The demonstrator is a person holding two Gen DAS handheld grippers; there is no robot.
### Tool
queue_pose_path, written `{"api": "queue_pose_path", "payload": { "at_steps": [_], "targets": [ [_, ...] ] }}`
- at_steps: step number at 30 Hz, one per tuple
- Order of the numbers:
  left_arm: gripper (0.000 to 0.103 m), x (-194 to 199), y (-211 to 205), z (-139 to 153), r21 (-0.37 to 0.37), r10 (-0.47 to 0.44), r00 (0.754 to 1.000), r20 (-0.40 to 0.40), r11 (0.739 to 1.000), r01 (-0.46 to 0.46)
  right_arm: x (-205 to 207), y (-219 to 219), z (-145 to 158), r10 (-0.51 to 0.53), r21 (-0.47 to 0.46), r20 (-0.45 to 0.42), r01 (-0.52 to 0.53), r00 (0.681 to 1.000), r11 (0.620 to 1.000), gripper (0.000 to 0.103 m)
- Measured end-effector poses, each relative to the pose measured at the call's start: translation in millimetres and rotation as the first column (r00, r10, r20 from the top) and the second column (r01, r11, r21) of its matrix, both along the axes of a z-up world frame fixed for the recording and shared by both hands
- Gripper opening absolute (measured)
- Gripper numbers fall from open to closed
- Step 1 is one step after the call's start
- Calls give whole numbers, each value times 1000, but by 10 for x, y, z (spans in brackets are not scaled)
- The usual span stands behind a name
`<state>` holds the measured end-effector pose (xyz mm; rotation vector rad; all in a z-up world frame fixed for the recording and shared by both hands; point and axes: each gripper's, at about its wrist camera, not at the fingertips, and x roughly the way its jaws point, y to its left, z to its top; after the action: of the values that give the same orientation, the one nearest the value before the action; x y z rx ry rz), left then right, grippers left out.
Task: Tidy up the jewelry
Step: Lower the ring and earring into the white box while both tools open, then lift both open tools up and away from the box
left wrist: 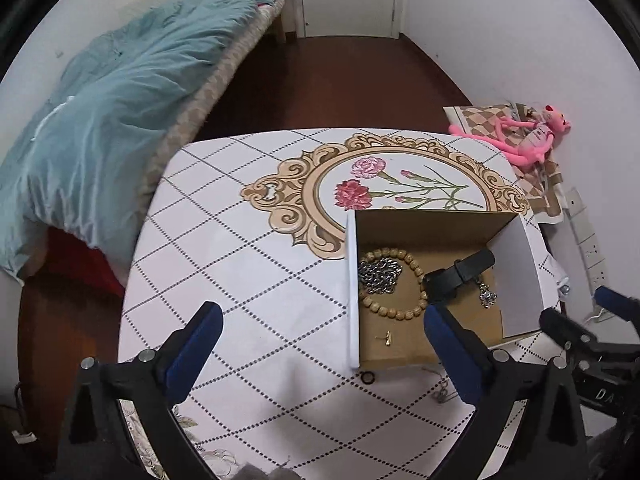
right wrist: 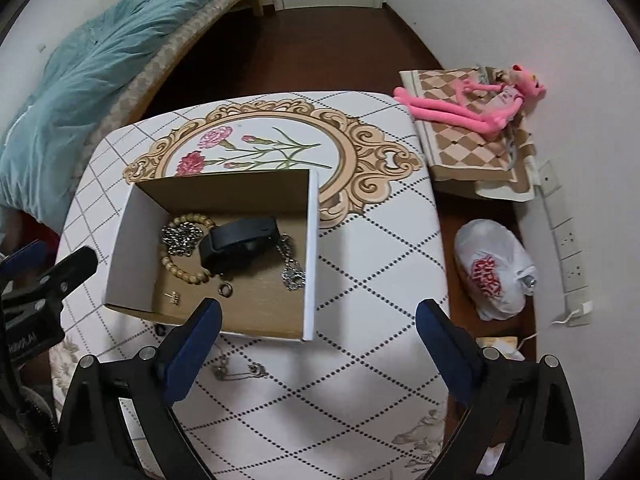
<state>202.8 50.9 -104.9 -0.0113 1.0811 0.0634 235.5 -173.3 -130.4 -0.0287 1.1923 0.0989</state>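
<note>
Cardboard box [right wrist: 120, 240] holds bead bracelet [right wrist: 180, 268], chains, black watch [right wrist: 236, 248], earring. Thin necklace [right wrist: 236, 370] and small ring [left wrist: 367, 378] remain on table [right wrist: 380, 280]. Left gripper [left wrist: 320, 344], right gripper [right wrist: 318, 340]: fingers spread, empty. Task near-complete.

Our left tongs [left wrist: 320, 320] gape empty above the table [left wrist: 248, 264]. We see the cardboard box [left wrist: 432, 232] holding a bead bracelet [left wrist: 416, 272], a silver chain [left wrist: 378, 276] and a black band [left wrist: 460, 272].

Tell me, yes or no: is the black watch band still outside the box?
No, the black watch band lies inside the cardboard box.
</note>
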Motion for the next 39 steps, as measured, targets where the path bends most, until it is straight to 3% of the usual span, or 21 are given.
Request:
{"api": "queue_pose_path", "payload": {
  "at_steps": [16, 30, 34, 39],
  "targets": [
    [103, -524, -47, 507, -21, 19, 990, 137, 1000, -17, -414, 18, 530, -10, -17, 148, 13, 989, 1000, 99],
    [103, -789, -112, 875, -56, 27, 974, 225, 998, -14, -791, -66, 1019, -46, 42, 256, 37, 966, 998, 99],
    [103, -772, -76, 780, -6, 61, 977, 203, 998, -61, -793, -102, 939, -56, 68, 237, 41, 970, 997, 99],
    [103, -745, 12, 365, 63, 91, 985, 144, 993, -101, -756, -60, 377, -55, 102, 126, 43, 991, 994, 99]
  ]
}}
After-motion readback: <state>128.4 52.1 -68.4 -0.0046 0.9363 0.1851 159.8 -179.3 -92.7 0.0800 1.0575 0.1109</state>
